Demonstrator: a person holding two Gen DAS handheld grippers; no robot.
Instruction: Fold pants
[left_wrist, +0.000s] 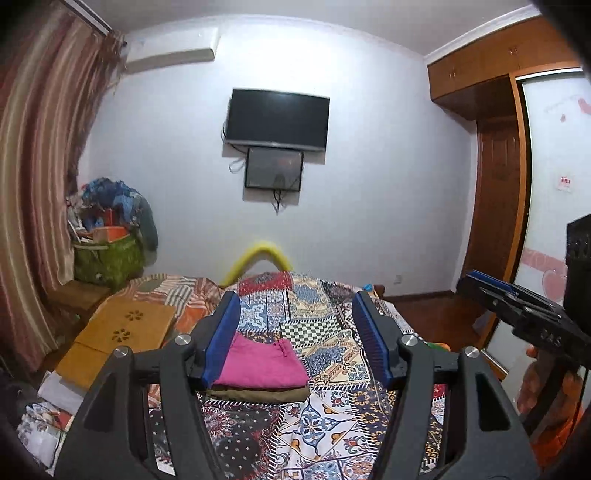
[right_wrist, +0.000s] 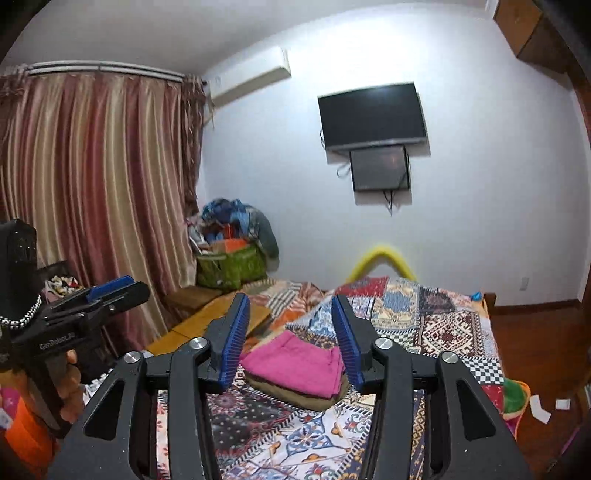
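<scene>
We hold both tools up off the bed (left_wrist: 332, 424) — left gripper (left_wrist: 295, 325) jaws apart, nothing between them; right gripper (right_wrist: 291, 332) likewise apart and empty. Pink pants (left_wrist: 258, 363) lie folded flat on a folded olive garment (left_wrist: 266, 394), mid-bedspread — stacked, we reckon, to keep finished pieces together. Fold looks done.

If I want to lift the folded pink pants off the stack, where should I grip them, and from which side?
Probably grip the pink pants at their near folded edge, coming low from the viewer's side. That edge is thick and straight and overhangs the olive garment beneath, so one finger could slide under it. Both grippers are open and empty.
</scene>
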